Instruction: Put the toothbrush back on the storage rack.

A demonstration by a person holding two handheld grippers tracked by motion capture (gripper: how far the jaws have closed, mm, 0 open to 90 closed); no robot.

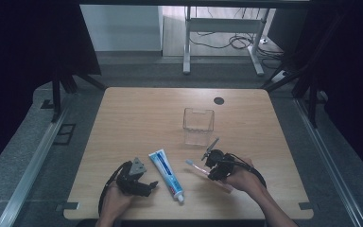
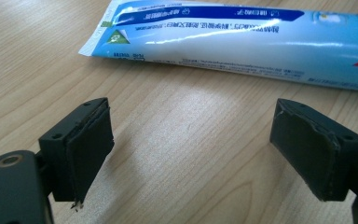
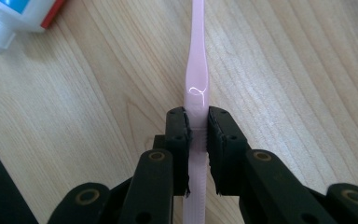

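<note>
Now the right gripper (image 3: 198,140) clamps the toothbrush (image 3: 196,74); next, probably, lift it into the cup (image 1: 198,125); left gripper (image 2: 191,154) gapes wide.

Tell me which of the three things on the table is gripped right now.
The pink toothbrush: the right gripper is shut on its handle. The toothpaste tube lies free beside the open left gripper, and the clear cup stands untouched.

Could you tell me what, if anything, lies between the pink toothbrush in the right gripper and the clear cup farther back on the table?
Nothing visible does. The right gripper is shut on the toothbrush, and only bare table separates it from the clear cup. The toothpaste tube lies off to the left.
</note>
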